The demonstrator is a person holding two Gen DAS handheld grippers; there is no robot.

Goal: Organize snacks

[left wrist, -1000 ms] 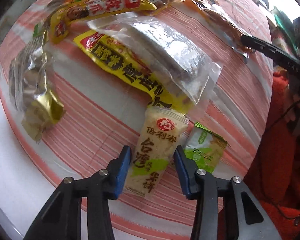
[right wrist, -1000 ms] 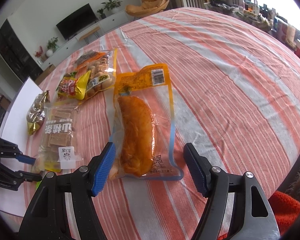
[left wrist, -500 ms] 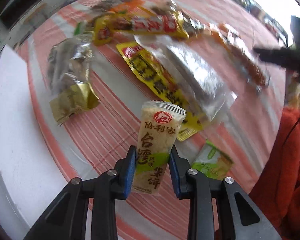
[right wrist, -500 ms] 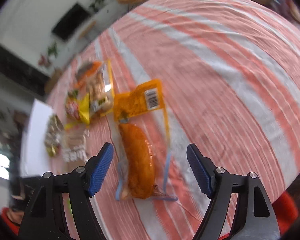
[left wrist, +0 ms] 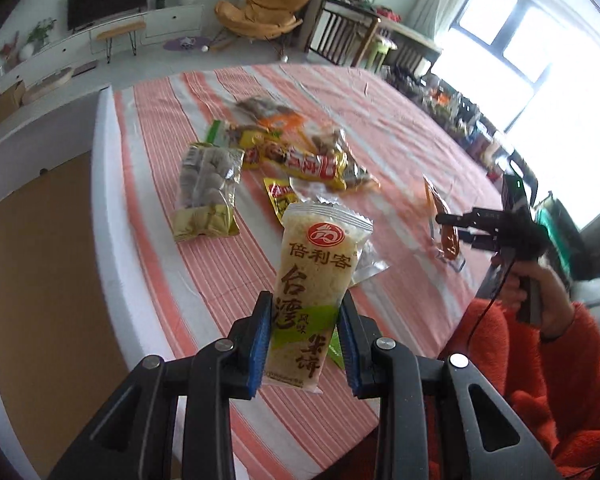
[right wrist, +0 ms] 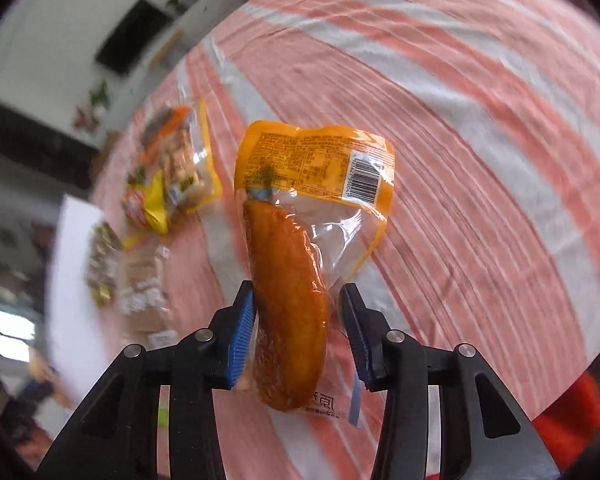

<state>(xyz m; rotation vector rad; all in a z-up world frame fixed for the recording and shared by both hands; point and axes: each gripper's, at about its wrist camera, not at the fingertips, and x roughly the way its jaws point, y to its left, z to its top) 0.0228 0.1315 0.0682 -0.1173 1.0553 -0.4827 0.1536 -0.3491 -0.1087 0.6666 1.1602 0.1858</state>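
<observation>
My left gripper (left wrist: 305, 340) is shut on a white and green rice cracker packet (left wrist: 316, 280) and holds it upright above the striped table (left wrist: 380, 120). My right gripper (right wrist: 298, 340) is shut on an orange chicken leg packet (right wrist: 296, 264), lifted off the cloth; it also shows in the left wrist view (left wrist: 446, 236). Other snacks lie in a loose pile: a gold-ended bag of pale balls (left wrist: 208, 188), a yellow and red packet (left wrist: 300, 162), a yellow sachet under a clear bag (left wrist: 280, 196).
A small green packet (left wrist: 336, 354) lies behind the left fingers. The table's white edge (left wrist: 100, 200) runs along the left. In the right wrist view, snack bags (right wrist: 172, 176) lie blurred at the left. A person's red sleeve (left wrist: 540, 380) is at the right.
My left gripper closed on the rice cracker packet and raised it off the table. My right gripper closed on the chicken leg packet and lifted it.
</observation>
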